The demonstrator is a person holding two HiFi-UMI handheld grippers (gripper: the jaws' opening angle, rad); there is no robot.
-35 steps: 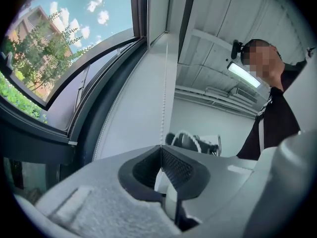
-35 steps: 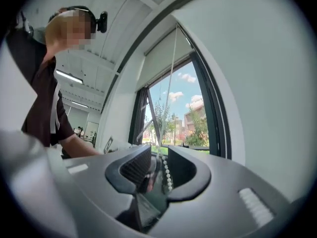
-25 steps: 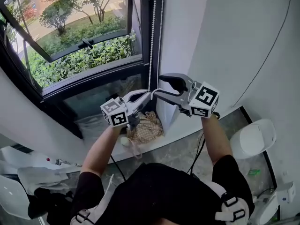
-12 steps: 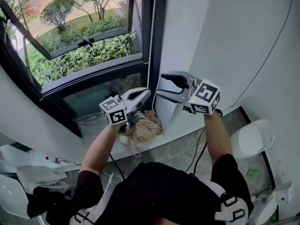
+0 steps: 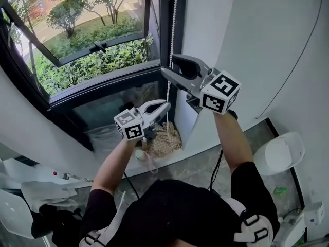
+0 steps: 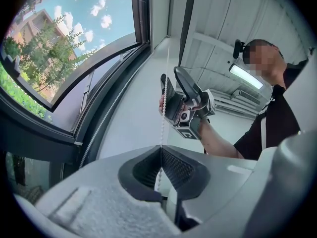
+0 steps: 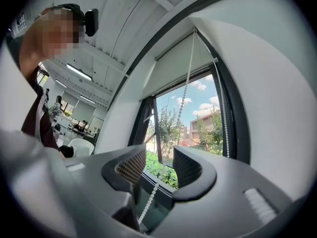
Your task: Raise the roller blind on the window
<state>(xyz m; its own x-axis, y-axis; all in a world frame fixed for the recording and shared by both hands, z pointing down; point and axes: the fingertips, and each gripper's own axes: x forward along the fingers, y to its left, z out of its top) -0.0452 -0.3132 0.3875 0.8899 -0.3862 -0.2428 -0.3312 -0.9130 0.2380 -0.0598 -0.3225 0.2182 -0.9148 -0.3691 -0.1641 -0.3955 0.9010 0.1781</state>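
Note:
A white bead chain (image 5: 173,24) hangs down the black window frame (image 5: 163,40). My left gripper (image 5: 166,106) is shut on the chain low down; in the left gripper view the beads (image 6: 164,108) run up from between its closed pads (image 6: 161,155). My right gripper (image 5: 170,66) is higher up the same chain. Its jaws have just been closing, and they stand apart with the chain (image 7: 150,201) passing loosely between them, no pad pressing on it (image 7: 153,168). The grey roller blind (image 7: 174,63) covers only the top of the window.
A white wall (image 5: 257,40) stands right of the window, with a thin cable (image 5: 300,45) running down it. A woven bag (image 5: 163,138) lies below my left gripper. A white chair (image 5: 280,152) is at the lower right. The open sash (image 5: 77,40) shows bushes outside.
My right gripper has risen along the chain, from level with the left gripper to well above it, and its jaws have narrowed. The left gripper has stayed in place, still shut on the chain.

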